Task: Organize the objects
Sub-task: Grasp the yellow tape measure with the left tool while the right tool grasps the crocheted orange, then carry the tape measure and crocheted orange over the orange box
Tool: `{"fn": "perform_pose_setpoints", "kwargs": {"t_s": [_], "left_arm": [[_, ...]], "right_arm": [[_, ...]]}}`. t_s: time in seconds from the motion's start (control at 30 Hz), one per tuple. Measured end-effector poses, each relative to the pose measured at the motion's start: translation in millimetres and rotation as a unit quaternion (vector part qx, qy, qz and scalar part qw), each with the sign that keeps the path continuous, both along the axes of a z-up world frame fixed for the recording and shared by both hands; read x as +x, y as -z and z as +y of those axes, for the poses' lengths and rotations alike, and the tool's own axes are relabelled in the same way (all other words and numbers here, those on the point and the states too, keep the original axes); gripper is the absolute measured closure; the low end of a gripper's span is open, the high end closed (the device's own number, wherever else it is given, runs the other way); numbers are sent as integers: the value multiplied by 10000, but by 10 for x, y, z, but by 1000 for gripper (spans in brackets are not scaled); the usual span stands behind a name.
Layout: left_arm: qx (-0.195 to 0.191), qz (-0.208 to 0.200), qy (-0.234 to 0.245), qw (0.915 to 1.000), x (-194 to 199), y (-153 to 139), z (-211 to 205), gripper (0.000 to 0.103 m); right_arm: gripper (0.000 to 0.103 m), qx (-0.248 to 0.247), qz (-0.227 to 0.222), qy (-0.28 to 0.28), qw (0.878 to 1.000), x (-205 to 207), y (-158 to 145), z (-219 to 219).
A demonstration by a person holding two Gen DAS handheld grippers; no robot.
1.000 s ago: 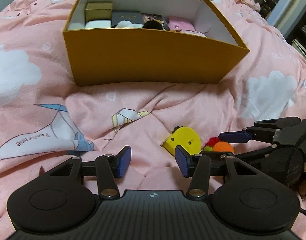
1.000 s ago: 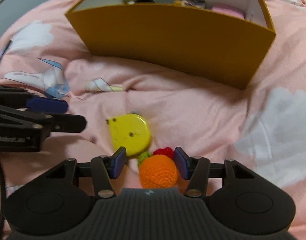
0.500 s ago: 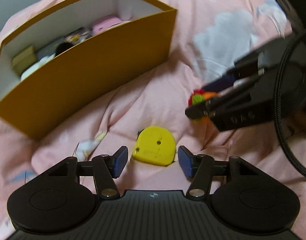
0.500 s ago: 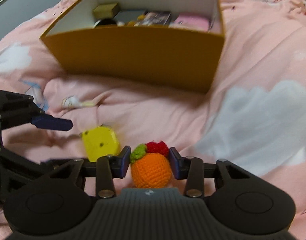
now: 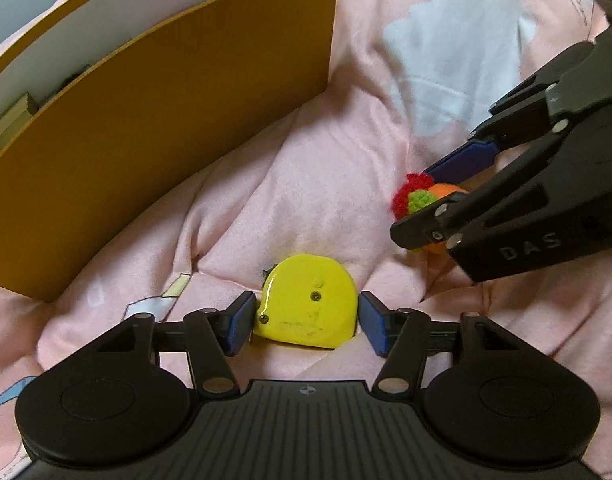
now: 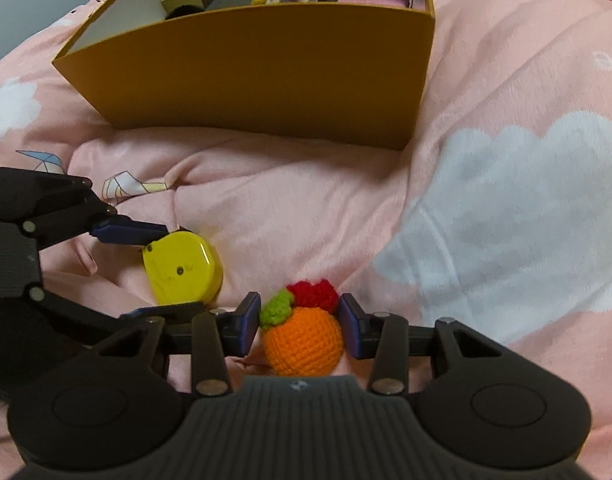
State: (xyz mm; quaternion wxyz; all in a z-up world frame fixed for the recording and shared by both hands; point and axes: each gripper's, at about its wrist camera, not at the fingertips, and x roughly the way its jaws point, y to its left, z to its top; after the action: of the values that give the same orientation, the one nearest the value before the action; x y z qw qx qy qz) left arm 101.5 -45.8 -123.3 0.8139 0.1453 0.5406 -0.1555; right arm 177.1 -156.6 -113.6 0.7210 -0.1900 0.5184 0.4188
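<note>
While the right gripper [image 6: 299,322] clamps a crocheted orange [image 6: 303,340] on the pink blanket [image 6: 486,128], the left gripper [image 5: 303,322], jaws just closing, straddles a yellow tape measure [image 5: 308,306] without squeezing, both near the mustard box [image 6: 265,80].

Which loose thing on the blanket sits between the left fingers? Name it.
The yellow tape measure, hard and flat, lies between the left gripper's fingers. The orange knitted fruit sits in the right gripper.
</note>
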Motion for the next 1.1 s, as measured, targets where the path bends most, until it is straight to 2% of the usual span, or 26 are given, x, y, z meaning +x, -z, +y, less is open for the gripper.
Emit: {"fn": "perform_pose_setpoints", "kwargs": {"t_s": [0.13,0.37,0.57,0.93,1.1], "left_arm": [[-49,-14,-19,10000,-15,17,16,39],[-140,-54,-122,9998,-64,-2,65,40],[-503,-94,-397,9979,-118,-76,208,40],[-1365,-406,-1090,9838,-131,-384,500,40],[-1558,-707,-1209,9778,-147,-566,478,40]], "right_arm": [[54,-89,26,30,10000,0,-3,-41],[56,-145,109,17,9998,-24,-11,-90],[57,-39,110,53,9999,-28,-34,-110],[57,371,-181,70,9991,-15,-291,-131],[57,607,-399,-111,9973,-5,-502,-83]]}}
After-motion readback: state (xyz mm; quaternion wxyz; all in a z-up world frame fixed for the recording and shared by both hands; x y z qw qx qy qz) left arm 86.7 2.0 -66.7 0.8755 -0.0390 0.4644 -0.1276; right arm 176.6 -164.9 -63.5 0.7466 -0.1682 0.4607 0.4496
